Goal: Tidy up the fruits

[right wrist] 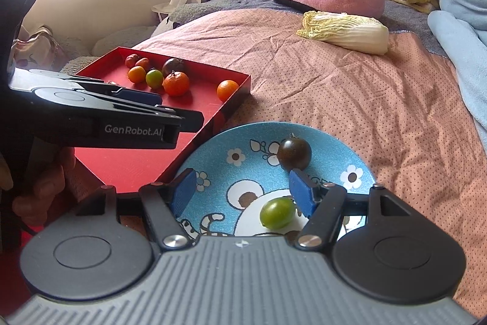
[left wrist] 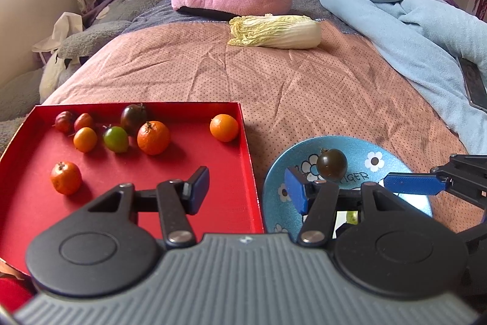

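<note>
The right gripper (right wrist: 242, 192) hangs spread wide and empty over the blue plate (right wrist: 334, 139), where a green tomato (right wrist: 277, 213) lies between its fingers and a dark tomato (right wrist: 294, 153) sits just beyond. The left gripper (left wrist: 246, 188) is likewise released, straddling the rim of the red tray (left wrist: 246, 142), which holds oranges and small tomatoes. Both containers rest on the bed (left wrist: 304, 90), with a napa cabbage (left wrist: 275, 31) farther back.

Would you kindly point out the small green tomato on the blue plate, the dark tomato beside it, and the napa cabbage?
small green tomato (right wrist: 277, 213), right wrist view, centre of its skin
dark tomato (right wrist: 294, 153), right wrist view, its middle
napa cabbage (left wrist: 275, 31), left wrist view, mid-leaf
</note>
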### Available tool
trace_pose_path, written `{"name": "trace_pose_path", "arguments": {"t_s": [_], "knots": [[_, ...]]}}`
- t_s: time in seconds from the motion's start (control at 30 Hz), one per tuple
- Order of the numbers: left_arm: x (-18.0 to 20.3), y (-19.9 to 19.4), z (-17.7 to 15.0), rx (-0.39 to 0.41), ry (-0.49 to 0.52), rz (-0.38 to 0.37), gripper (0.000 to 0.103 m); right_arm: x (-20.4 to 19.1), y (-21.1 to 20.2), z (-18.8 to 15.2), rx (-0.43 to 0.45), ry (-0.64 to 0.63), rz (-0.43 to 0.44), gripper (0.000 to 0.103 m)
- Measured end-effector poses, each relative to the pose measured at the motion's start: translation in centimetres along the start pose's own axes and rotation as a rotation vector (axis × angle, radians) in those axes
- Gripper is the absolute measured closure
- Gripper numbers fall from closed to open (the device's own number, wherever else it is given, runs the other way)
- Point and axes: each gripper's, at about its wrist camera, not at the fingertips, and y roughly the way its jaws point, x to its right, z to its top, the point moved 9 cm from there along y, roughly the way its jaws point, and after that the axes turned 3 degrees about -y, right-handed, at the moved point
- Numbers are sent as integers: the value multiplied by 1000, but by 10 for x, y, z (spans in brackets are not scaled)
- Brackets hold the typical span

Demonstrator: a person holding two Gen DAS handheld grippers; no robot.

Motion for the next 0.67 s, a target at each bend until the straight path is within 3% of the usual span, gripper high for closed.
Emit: {"name": "trace_pose_path", "arguments": {"t_s": [0.47, 0.57, 0.67], "knots": [[-36, -12, -5, -4, -58, 40, 45, -36, 14, 19, 9, -36, 58, 28], [-47, -16, -6, 3, -78, 62, 31, -45, 18, 24, 12, -43, 71, 23], [-58, -19, -5, 13, -97, 77, 31, -53, 23, 30, 16, -49, 85, 22]]}}
